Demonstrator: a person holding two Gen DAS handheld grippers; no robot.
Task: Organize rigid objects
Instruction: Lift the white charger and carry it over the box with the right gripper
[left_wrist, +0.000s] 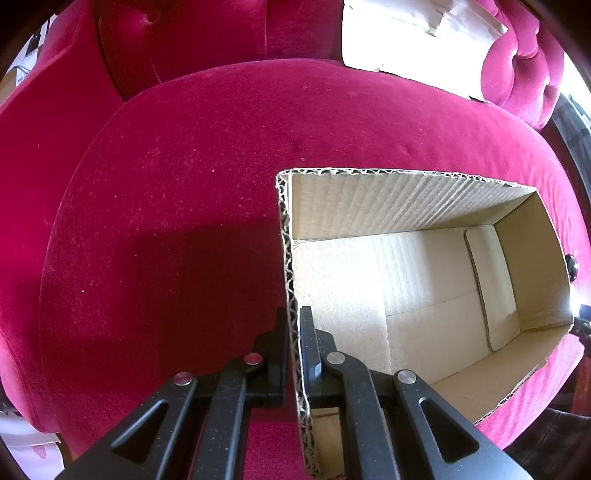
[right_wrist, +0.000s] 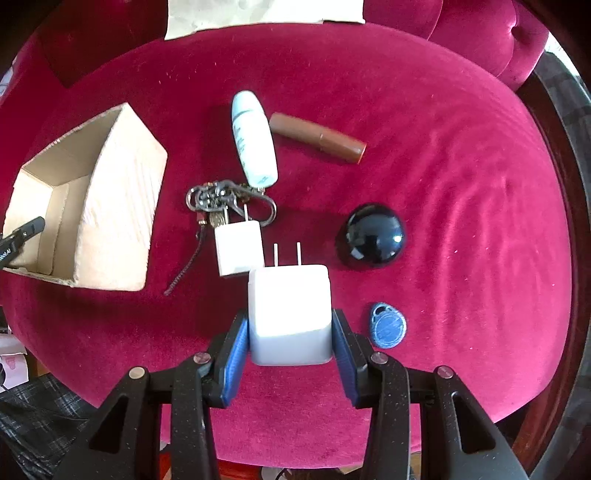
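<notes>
My left gripper (left_wrist: 294, 334) is shut on the near wall of an open, empty cardboard box (left_wrist: 424, 206) on a red velvet seat; one finger is outside, one inside. The box (right_wrist: 122, 206) also shows at the left of the right wrist view, with the left gripper's tip (right_wrist: 26, 229) at its rim. My right gripper (right_wrist: 290, 332) is shut on a large white plug charger (right_wrist: 290, 314), prongs pointing away. Beyond it lie a smaller white charger (right_wrist: 238, 249), a bunch of keys (right_wrist: 221, 201), a white roll-on bottle (right_wrist: 253, 142), a brown tube (right_wrist: 317, 136), a black dome (right_wrist: 373, 236) and a blue key fob (right_wrist: 388, 326).
The red velvet seat (right_wrist: 461, 166) curves down at its edges, with a tufted backrest (left_wrist: 184, 37) behind. A white paper sheet (left_wrist: 417, 40) lies at the back of the seat. A dark wooden frame (right_wrist: 554, 147) runs along the right.
</notes>
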